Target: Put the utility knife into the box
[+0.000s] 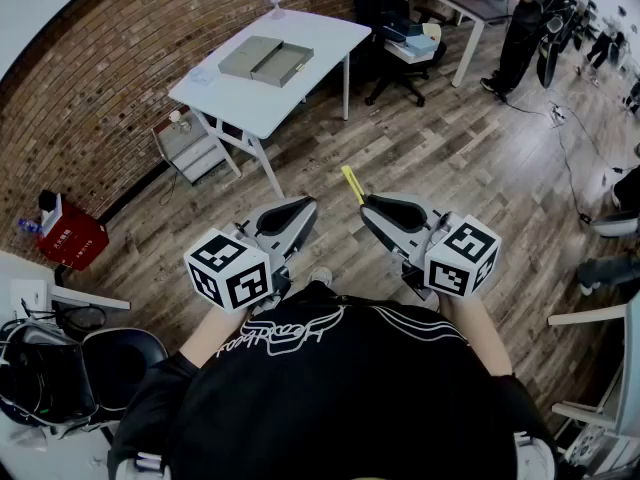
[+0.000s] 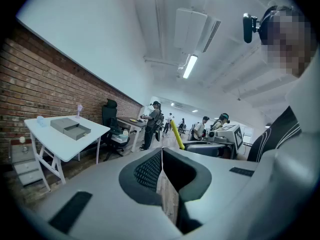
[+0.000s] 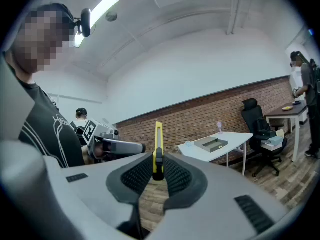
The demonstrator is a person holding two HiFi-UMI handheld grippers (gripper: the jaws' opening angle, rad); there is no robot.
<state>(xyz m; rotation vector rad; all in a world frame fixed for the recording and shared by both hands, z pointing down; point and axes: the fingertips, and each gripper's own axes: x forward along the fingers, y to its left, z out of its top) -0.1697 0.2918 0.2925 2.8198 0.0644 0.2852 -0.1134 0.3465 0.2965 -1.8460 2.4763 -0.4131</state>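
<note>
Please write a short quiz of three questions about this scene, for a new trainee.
1. True or false: the knife is clamped in the right gripper.
2. Where is the box? A) on the floor B) on the white table C) on a chair
3. Fill in: the jaws of the left gripper are ____, with nothing between them.
Key: 1 true; 2 B; 3 shut.
</note>
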